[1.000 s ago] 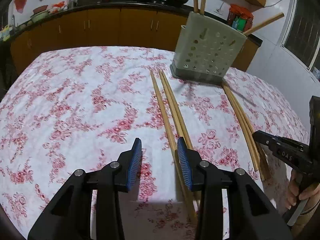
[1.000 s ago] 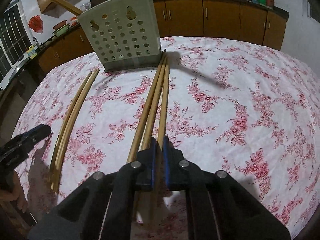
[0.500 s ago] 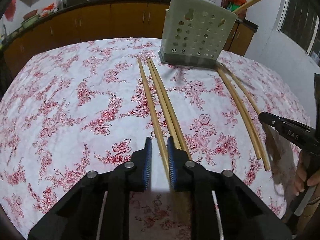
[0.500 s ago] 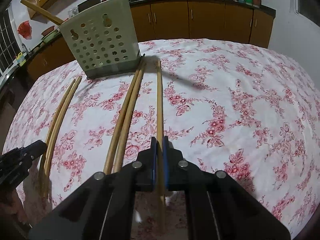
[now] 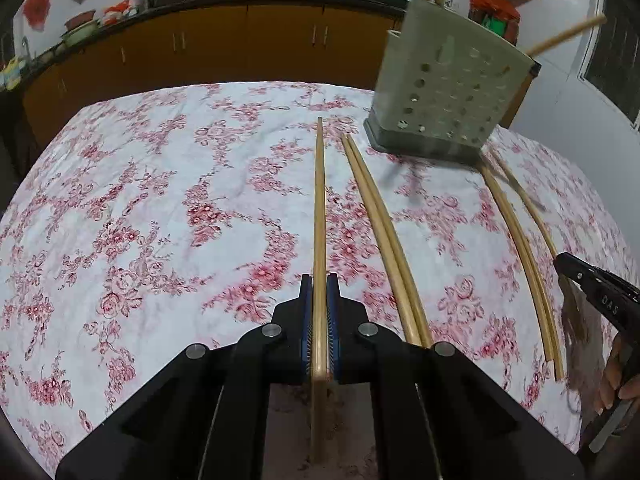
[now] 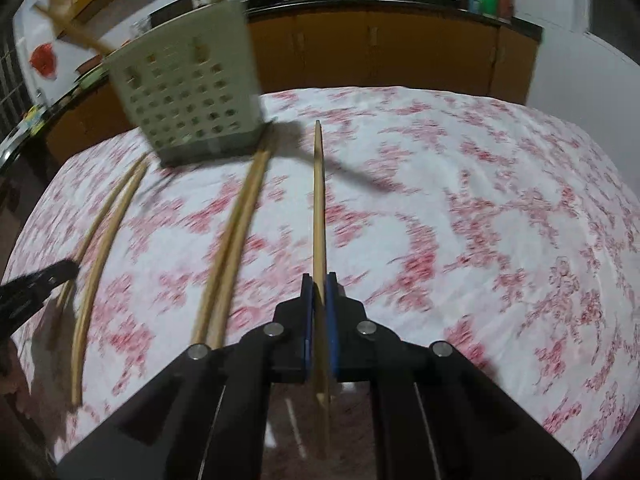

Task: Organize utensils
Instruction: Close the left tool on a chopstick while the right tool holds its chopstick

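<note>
Floral cloth (image 5: pixel 168 208) covers our worktop, with brown cabinets (image 5: pixel 224 52) behind. Our left gripper (image 5: pixel 319 294) has its jaws clamped on one chopstick (image 5: pixel 319 200) that runs forward along the cloth. Our right gripper (image 6: pixel 319 294) has its jaws clamped on another chopstick (image 6: pixel 318 200). Loose chopstick pairs (image 5: pixel 384 232) lie beside, near the perforated holder (image 5: pixel 452 96) standing at the worktop's far side, more chopsticks sticking out of it.

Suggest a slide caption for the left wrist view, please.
Left gripper shut on one chopstick, perforated holder beyond.
</note>
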`<action>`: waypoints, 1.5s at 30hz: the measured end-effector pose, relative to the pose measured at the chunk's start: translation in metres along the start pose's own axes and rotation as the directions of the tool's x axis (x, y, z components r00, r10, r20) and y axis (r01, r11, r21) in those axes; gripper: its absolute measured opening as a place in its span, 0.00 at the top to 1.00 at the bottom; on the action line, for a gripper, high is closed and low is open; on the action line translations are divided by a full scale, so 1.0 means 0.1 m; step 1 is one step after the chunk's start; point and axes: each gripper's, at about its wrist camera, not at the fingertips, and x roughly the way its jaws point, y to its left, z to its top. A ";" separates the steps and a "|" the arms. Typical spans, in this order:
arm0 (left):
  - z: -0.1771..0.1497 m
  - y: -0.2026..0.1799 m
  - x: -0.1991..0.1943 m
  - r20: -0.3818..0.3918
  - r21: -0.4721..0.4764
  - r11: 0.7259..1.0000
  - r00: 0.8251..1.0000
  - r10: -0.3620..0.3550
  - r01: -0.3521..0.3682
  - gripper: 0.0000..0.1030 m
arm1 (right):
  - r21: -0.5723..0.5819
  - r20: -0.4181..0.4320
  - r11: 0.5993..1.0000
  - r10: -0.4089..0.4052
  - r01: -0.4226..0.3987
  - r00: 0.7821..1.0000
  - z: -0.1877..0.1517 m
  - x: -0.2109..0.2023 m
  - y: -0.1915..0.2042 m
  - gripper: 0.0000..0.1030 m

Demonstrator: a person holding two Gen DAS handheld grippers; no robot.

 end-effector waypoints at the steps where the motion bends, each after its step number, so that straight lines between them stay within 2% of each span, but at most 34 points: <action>1: 0.00 0.01 0.00 0.004 0.000 1.000 1.000 -0.002 0.002 0.92 | 0.008 0.001 1.000 0.001 -0.001 1.000 0.01 0.00 -0.03 0.92; 5: -0.03 -0.02 -0.01 0.021 0.014 1.000 1.000 0.007 -0.008 0.92 | 0.000 0.009 1.000 0.001 -0.001 1.000 -0.01 0.02 -0.04 0.92; 12: -0.07 -0.04 -0.03 0.021 -0.004 0.999 0.999 -0.042 0.042 0.92 | -0.039 0.017 0.999 0.006 -0.005 1.000 -0.01 0.04 0.06 0.91; 30: -0.06 -0.05 -0.02 0.020 -0.017 0.997 0.997 -0.076 0.076 0.92 | -0.011 0.013 1.000 0.007 -0.007 1.000 -0.04 0.00 0.00 0.92; 36: -0.06 -0.05 -0.02 0.020 -0.017 0.997 0.997 -0.075 0.076 0.92 | -0.013 0.011 1.000 0.007 -0.007 1.000 -0.07 -0.02 0.00 0.92; 40: -0.09 -0.10 -0.05 0.024 0.012 0.999 0.999 -0.044 0.043 0.92 | -0.026 0.008 1.000 0.010 -0.009 1.000 -0.12 -0.06 0.02 0.92; 45: -0.12 -0.12 -0.07 0.023 0.023 0.999 0.999 -0.038 0.038 0.92 | -0.020 0.007 1.000 0.016 -0.016 1.000 -0.12 -0.07 0.01 0.92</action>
